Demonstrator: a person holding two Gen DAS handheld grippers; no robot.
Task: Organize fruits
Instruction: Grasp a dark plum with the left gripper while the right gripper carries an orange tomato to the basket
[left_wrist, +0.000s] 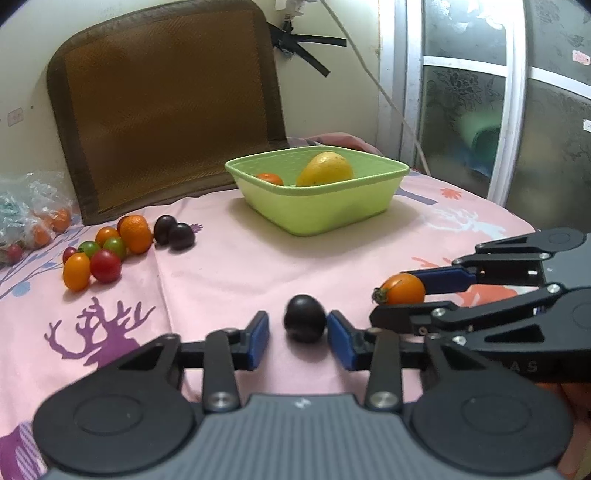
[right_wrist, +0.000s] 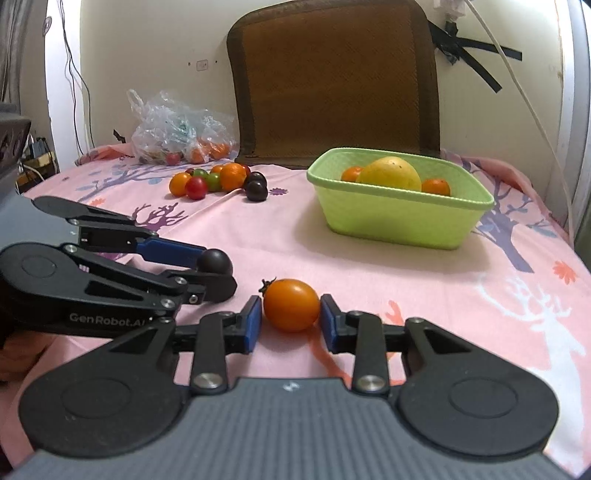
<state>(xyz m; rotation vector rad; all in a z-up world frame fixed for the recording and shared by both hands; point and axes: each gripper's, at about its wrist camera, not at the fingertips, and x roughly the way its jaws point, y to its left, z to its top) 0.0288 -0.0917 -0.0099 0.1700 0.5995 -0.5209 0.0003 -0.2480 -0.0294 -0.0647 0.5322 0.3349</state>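
Observation:
My left gripper (left_wrist: 297, 334) has its pads around a dark plum (left_wrist: 305, 318); the right pad touches it, a gap shows on the left. My right gripper (right_wrist: 291, 319) is shut on an orange cherry tomato (right_wrist: 291, 304), which also shows in the left wrist view (left_wrist: 402, 289). The plum also shows in the right wrist view (right_wrist: 214, 261). A green basket (left_wrist: 325, 210) holds a yellow mango (left_wrist: 325, 170) and small oranges (left_wrist: 271, 178). A pile of tomatoes, an orange and two plums (left_wrist: 110, 247) lies on the pink cloth to the left.
A brown cushion (left_wrist: 166, 110) leans on the wall behind. A plastic bag of fruit (right_wrist: 177, 133) lies at the back left. A white cord (right_wrist: 524, 92) hangs at the right. The pink cloth (left_wrist: 229, 266) covers the table.

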